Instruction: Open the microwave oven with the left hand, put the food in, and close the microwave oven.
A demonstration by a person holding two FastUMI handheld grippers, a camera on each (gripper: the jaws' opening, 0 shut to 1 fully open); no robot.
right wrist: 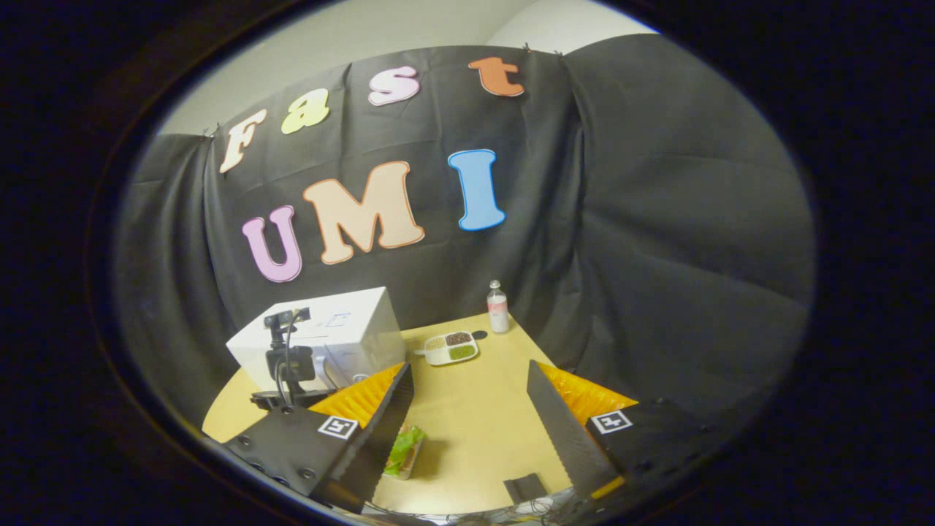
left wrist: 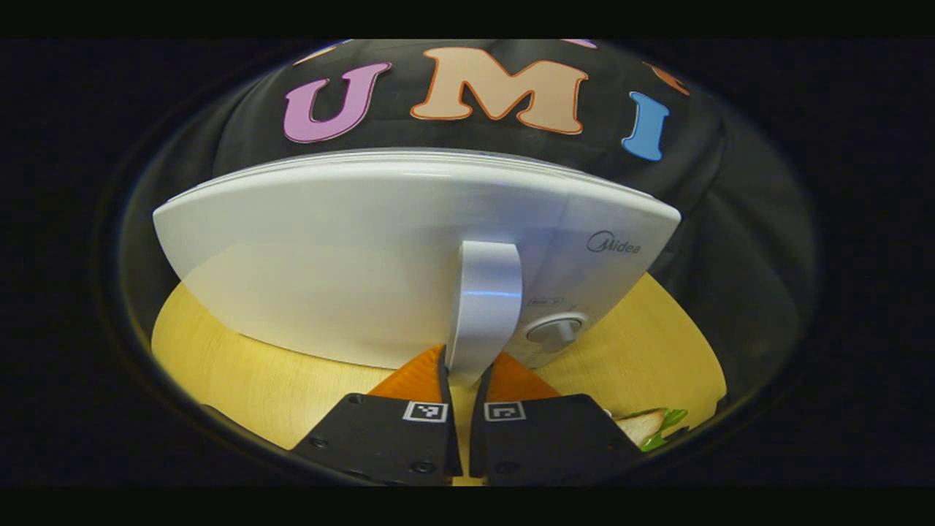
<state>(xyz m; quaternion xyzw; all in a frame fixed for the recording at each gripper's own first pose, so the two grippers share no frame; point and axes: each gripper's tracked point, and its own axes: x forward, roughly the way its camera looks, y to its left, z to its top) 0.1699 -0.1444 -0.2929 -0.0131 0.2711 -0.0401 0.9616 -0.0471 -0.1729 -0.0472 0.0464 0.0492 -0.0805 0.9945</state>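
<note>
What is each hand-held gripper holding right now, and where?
The left hand-held gripper is shut on the microwave door handle, at its lower end. The right hand-held gripper is open and holds nothing; the sandwich lies on the table.

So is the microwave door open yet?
Shut: the white microwave's door lies flush with its front, and the left claw is closed on the silver vertical handle.

A: Where does the left gripper view sit?
B: Hard against the microwave front, low, facing its handle.
A: The right gripper view?
B: High, far back, looking down on the table; both catch the microwave.
</note>
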